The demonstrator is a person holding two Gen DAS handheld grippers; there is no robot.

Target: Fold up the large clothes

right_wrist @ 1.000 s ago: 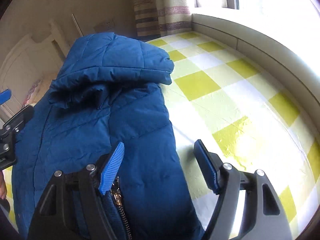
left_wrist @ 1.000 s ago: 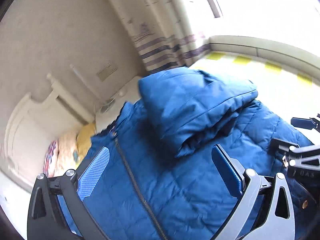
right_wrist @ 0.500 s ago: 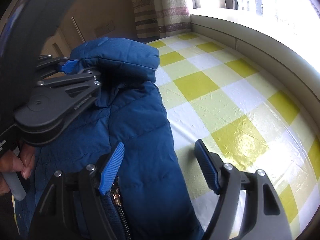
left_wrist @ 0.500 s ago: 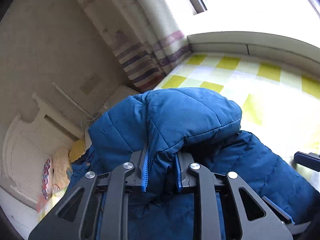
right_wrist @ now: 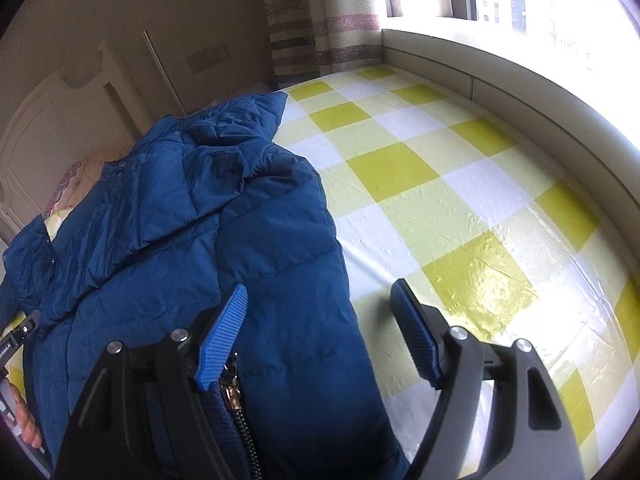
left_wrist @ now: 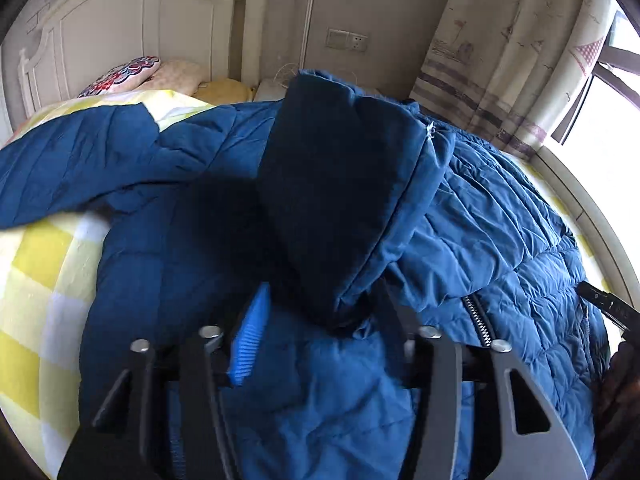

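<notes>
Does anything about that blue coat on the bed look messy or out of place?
Mostly the hood: it is flopped forward onto the blue coat, dark lining showing. One sleeve sprawls sideways over the checked sheet. No damage shows.

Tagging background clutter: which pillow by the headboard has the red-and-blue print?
The leftmost pillow; the pale pillow and yellow pillow to its right lack that print.

readable text: none | black gripper part at left edge of the right wrist view (right_wrist: 16,340): faint pale lettering, too small to read | black gripper part at right edge of the left wrist view (left_wrist: 608,306): faint marks, illegible | beige patterned curtain at upper right (left_wrist: 500,52): drawings only, no words
</notes>
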